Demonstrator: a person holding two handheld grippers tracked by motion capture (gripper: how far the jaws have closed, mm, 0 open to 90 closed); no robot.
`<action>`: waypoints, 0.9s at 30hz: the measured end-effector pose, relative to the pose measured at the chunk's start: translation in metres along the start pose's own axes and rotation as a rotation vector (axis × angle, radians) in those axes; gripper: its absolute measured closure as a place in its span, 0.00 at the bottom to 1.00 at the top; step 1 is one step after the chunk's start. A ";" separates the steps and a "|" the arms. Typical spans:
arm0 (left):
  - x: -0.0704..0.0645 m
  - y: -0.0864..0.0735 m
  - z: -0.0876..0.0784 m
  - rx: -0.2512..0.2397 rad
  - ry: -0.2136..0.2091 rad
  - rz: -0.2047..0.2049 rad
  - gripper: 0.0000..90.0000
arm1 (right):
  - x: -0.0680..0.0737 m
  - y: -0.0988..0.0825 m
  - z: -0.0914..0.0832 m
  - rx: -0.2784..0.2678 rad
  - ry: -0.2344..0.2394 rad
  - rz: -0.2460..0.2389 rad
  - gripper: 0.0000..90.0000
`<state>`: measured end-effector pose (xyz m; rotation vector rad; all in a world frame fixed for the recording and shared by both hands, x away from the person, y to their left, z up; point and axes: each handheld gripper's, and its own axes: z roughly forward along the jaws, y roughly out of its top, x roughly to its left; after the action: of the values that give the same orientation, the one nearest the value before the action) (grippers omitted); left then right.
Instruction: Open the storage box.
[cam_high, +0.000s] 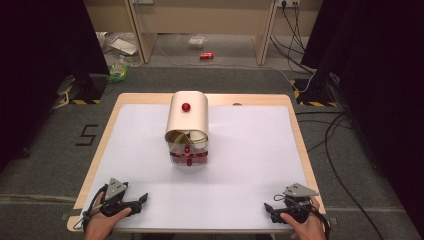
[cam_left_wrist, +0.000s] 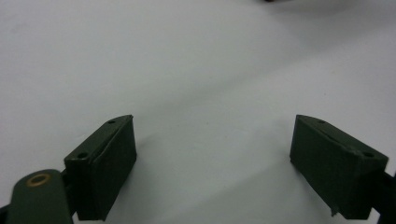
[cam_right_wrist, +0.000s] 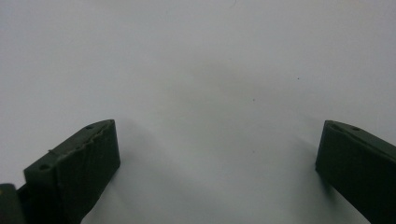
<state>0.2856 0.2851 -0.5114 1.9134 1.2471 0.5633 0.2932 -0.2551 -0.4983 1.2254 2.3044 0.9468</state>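
A cream, round-topped box (cam_high: 187, 117) with a red knob (cam_high: 186, 107) stands in the middle of the white-covered table (cam_high: 250, 150). Its near end shows a yellowish inside and a clear lower part with red trim and small red knobs (cam_high: 188, 159). My left gripper (cam_high: 140, 204) rests at the near left corner, held by a hand, jaws pointing right. In the left gripper view the left gripper (cam_left_wrist: 212, 121) is open over bare white surface. My right gripper (cam_high: 270, 211) lies at the near right corner, jaws pointing left. The right gripper (cam_right_wrist: 218, 125) is open too, with nothing between its jaws.
The table's wooden rim (cam_high: 300, 140) frames the white sheet. On the floor beyond lie a red can (cam_high: 206, 56), a green packet (cam_high: 119, 71) and papers. Cables (cam_high: 330, 135) run along the floor at the right. Dark curtains hang on both sides.
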 end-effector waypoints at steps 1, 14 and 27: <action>0.000 0.000 0.000 0.000 0.001 0.001 0.15 | 0.000 0.000 0.000 -0.001 0.001 -0.002 0.00; -0.003 0.002 -0.001 -0.002 0.001 0.005 0.17 | 0.000 -0.001 0.000 -0.013 0.005 -0.003 0.00; -0.012 0.012 -0.009 -0.074 -0.007 0.030 0.17 | 0.000 -0.001 0.000 -0.014 0.005 -0.002 0.00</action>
<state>0.2812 0.2749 -0.4959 1.8732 1.1791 0.6098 0.2927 -0.2558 -0.4995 1.2164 2.2982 0.9651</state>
